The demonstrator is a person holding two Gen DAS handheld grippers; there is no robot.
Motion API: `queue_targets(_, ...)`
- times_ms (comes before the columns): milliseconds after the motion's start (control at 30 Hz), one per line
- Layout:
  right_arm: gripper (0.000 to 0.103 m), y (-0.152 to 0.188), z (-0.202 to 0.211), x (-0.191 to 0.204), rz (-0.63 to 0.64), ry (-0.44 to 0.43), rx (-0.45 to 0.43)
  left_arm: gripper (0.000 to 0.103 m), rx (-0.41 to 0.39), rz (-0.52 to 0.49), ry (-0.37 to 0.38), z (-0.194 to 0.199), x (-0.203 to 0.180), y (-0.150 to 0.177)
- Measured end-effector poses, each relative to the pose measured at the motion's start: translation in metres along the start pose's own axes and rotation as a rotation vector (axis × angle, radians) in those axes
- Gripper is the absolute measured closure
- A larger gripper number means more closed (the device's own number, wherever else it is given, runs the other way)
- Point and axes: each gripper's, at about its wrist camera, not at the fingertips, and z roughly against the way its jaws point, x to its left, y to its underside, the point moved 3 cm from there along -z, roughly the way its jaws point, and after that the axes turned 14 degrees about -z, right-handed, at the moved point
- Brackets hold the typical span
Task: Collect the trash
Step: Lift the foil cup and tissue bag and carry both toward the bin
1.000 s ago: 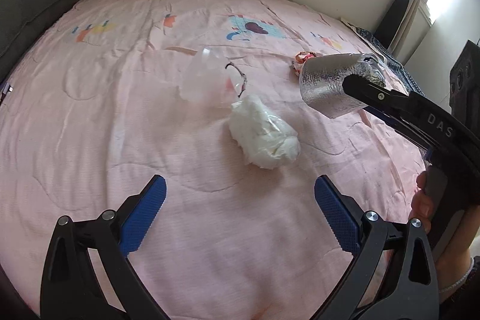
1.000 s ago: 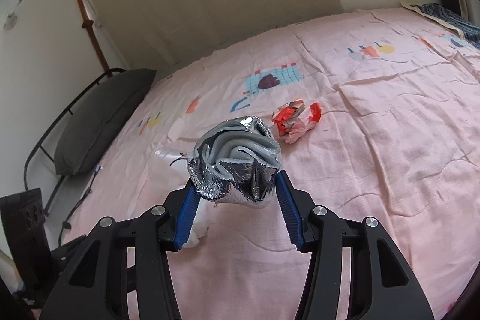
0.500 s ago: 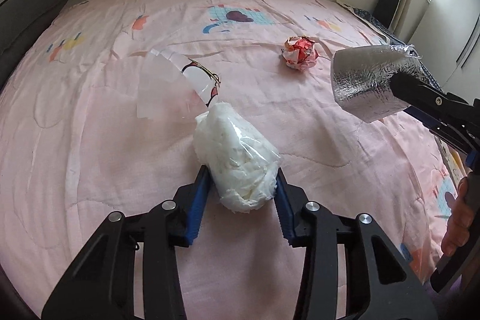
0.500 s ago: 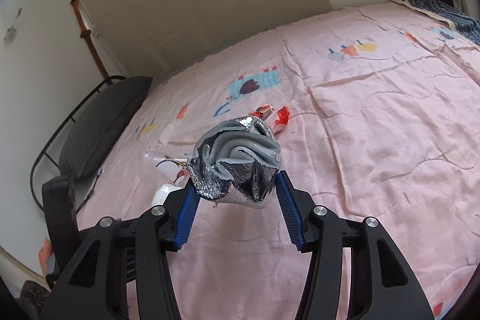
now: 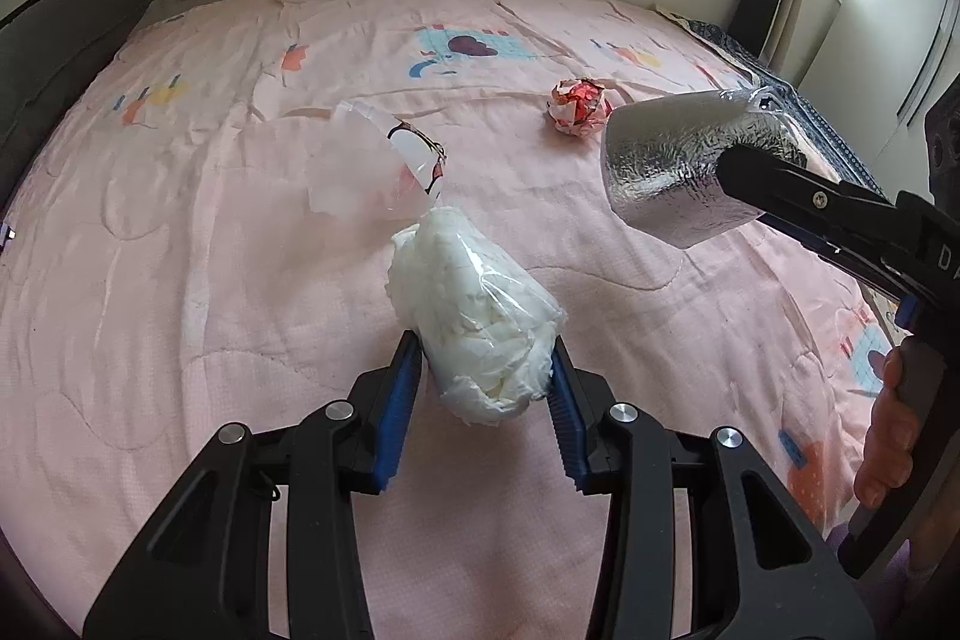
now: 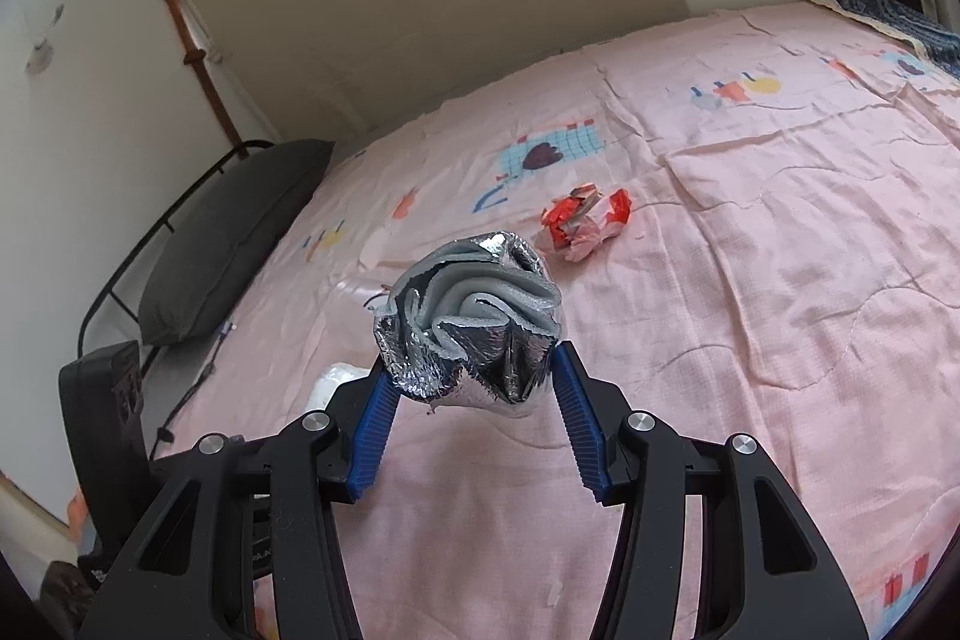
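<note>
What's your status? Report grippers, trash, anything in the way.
Left gripper shut on white plastic bundle. Right gripper shut on foil roll. Red wrapper and clear cup uncollected on bedspread; nothing blocking.

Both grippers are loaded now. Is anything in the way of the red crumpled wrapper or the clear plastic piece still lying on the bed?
Nothing visible blocks either. The red crumpled wrapper lies alone on the pink quilt. The clear plastic piece sits just beyond the white bag in the left gripper. The right gripper holds the silver foil roll.
</note>
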Motion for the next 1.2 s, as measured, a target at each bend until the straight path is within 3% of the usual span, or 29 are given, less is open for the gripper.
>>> queue_targets(700,0.055,0.066,0.071,0.039,0.153,-0.093,-0.008,0.061,-0.069,0.051,0.001,0.072,-0.011,0.043)
queue_targets(1200,0.055,0.11,0.129,0.052,0.149,-0.182,-0.022,0.061,-0.111,0.055,-0.018,0.121,-0.024,0.078)
